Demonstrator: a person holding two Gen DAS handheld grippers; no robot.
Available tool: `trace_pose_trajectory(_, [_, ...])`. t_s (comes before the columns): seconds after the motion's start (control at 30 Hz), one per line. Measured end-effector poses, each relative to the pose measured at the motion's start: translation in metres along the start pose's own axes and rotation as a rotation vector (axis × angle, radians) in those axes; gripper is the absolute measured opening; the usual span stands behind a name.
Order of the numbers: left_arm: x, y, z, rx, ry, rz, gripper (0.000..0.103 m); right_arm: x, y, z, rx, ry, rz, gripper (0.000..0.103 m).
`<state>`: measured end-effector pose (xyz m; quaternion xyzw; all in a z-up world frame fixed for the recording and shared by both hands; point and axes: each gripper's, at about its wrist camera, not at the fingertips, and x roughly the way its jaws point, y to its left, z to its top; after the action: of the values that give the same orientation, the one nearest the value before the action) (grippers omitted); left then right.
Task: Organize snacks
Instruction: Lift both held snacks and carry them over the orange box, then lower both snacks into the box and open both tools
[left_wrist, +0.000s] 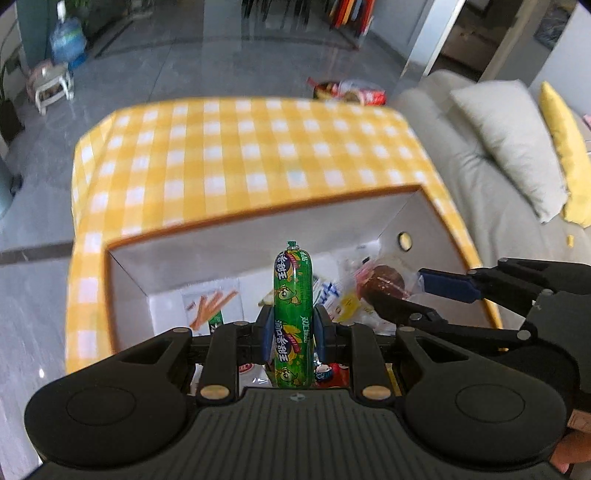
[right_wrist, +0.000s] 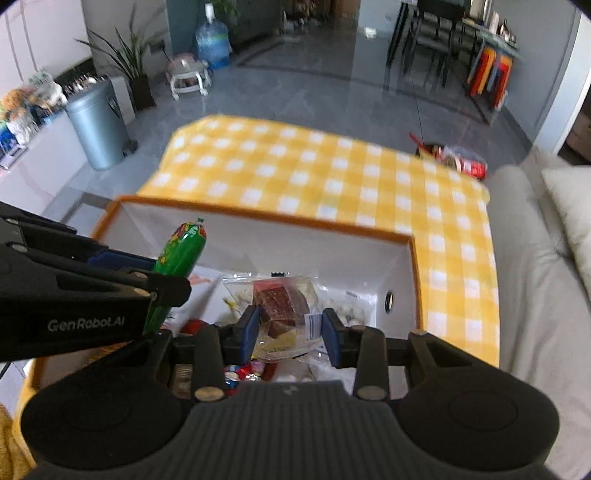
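left gripper (left_wrist: 293, 334): jaws clamped on green plastic-wrapped corn sausage stick (left_wrist: 293, 317), upright, above white orange-rimmed storage box (left_wrist: 236, 240)
right gripper (right_wrist: 291, 332): jaws pinching clear-wrapped brown cake packet (right_wrist: 286, 306), over same box
box: on yellow-checked desk (right_wrist: 295, 166), snacks inside

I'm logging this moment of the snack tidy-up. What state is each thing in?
Left tongs: shut on the green sausage.
Green sausage: gripped, upright, above the box.
Right tongs: shut on the clear cake packet.
Clear cake packet: gripped, sealed, above the box.
White box: open-topped, holding several snacks.
Yellow checked tablecloth: spread flat.
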<state>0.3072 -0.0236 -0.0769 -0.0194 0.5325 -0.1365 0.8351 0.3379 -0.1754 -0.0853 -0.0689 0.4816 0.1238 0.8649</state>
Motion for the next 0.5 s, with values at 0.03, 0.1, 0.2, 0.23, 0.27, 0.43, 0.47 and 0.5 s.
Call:
trace_pose_trajectory(0.03, [0.008,0.002,-0.001,-0.009,0.018,0.002,0.024,0.006,0.000,-0.002,-0.001,0.012,-0.006,0.034])
trace_pose_trajectory(0.1, [0.020,0.005,-0.002,-0.019,0.044,0.011,0.024,0.019,-0.001,-0.004,-0.003,0.036,-0.020,0.034])
trace_pose_trajectory(0.2, [0.035,0.008,-0.004,-0.018,0.076,0.029,0.024,0.032,0.000,-0.007,-0.004,0.064,-0.034,0.034])
trace_pose_trajectory(0.23, [0.039,0.009,-0.006,-0.016,0.085,0.037,0.024,0.036,0.000,-0.008,-0.005,0.074,-0.037,0.034])
trace_pose_trajectory(0.27, [0.043,0.008,-0.006,-0.016,0.094,0.044,0.024,0.040,0.000,-0.009,-0.006,0.082,-0.041,0.034])
trace_pose_trajectory(0.43, [0.061,0.012,-0.005,-0.019,0.151,0.088,0.024,0.057,0.000,-0.016,-0.003,0.134,-0.053,0.035])
trace_pose_trajectory(0.47, [0.064,0.013,-0.005,-0.020,0.163,0.098,0.024,0.061,0.000,-0.018,0.000,0.147,-0.049,0.035])
trace_pose_trajectory(0.5, [0.065,0.014,-0.007,-0.021,0.171,0.101,0.024,0.063,0.000,-0.019,0.000,0.156,-0.046,0.035])
